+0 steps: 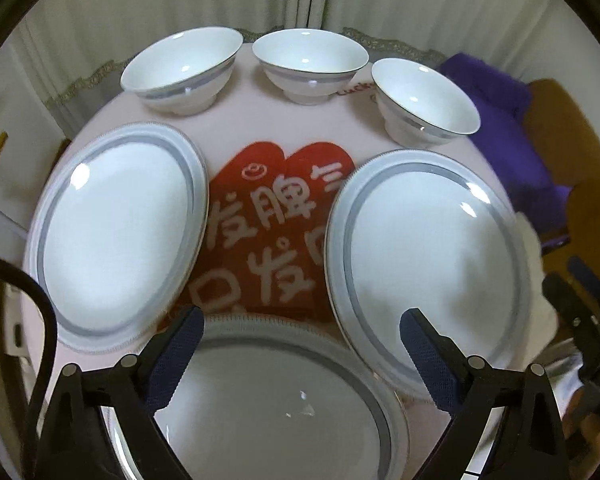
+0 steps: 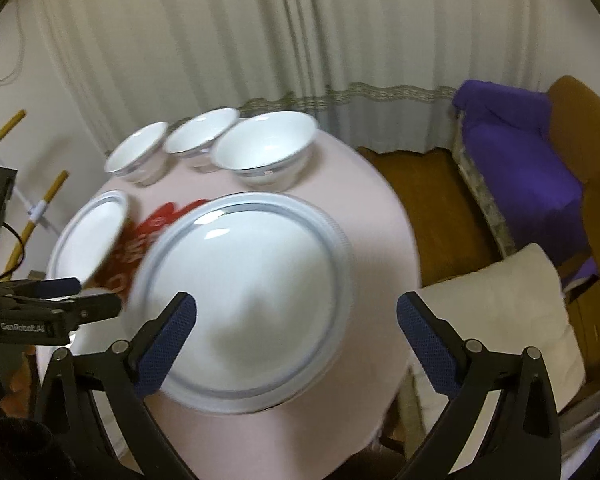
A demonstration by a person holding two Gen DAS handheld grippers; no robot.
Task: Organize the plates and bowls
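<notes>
Three white plates with grey rims lie on a round table with a pink cloth: a left plate, a right plate and a near plate. Three white bowls stand upright at the far edge: left, middle, right. My left gripper is open and empty, above the near plate's far rim. My right gripper is open and empty, hovering over the right plate. The bowls and left plate also show in the right wrist view.
A red heart print with white characters marks the cloth's middle. A purple cloth lies over a brown sofa to the right, with a cream cushion. Pale curtains hang behind. The left gripper's body shows at left.
</notes>
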